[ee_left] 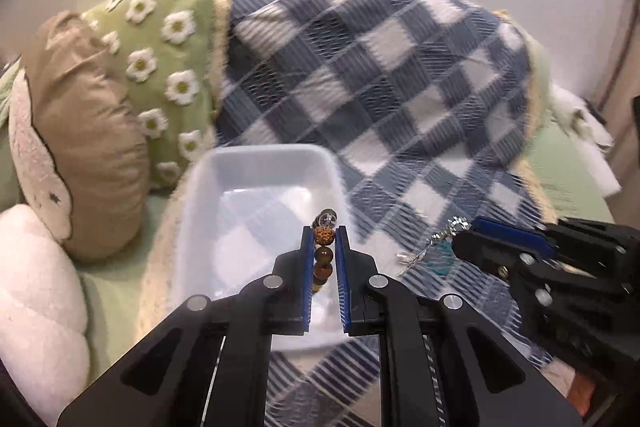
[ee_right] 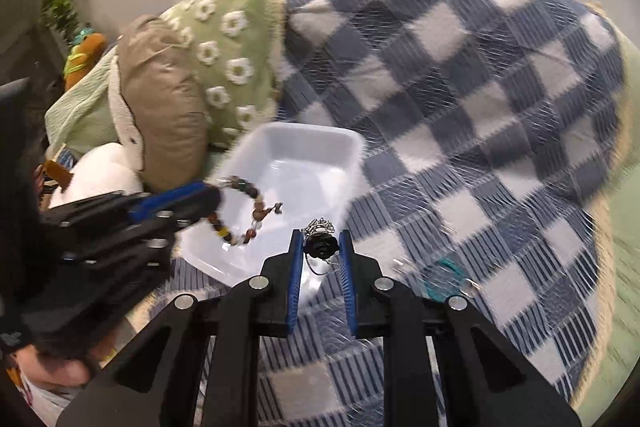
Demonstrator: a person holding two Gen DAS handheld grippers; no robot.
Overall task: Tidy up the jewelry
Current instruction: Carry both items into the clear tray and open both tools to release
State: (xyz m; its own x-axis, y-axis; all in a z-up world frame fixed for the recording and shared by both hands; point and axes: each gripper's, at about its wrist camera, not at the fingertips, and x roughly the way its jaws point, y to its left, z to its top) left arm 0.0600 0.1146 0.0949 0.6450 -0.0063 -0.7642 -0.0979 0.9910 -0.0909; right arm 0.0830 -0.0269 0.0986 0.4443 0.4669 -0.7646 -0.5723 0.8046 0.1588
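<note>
My left gripper (ee_left: pixel 325 233) is shut on a beaded bracelet (ee_left: pixel 323 259) of brown, amber and clear beads. It hangs above the near right part of a white plastic tray (ee_left: pixel 248 175). In the right wrist view the bracelet (ee_right: pixel 240 215) dangles as a loop from the left gripper (ee_right: pixel 212 195) over the tray (ee_right: pixel 308 143). My right gripper (ee_right: pixel 320 237) is shut on a small black-and-silver jewel (ee_right: pixel 320 245) with a thin chain, just off the tray's near right corner. In the left wrist view the right gripper (ee_left: pixel 464 241) is at the right with a silver piece at its tip.
The tray lies on a blue-and-white checked blanket (ee_right: pixel 460 75). On the blanket to the right lie a teal piece (ee_right: pixel 444 279) and a silver ring (ee_right: pixel 469 287). A green daisy cushion (ee_left: pixel 168 39), a tan cushion (ee_left: pixel 84 131) and a white plush (ee_left: pixel 36 291) crowd the left.
</note>
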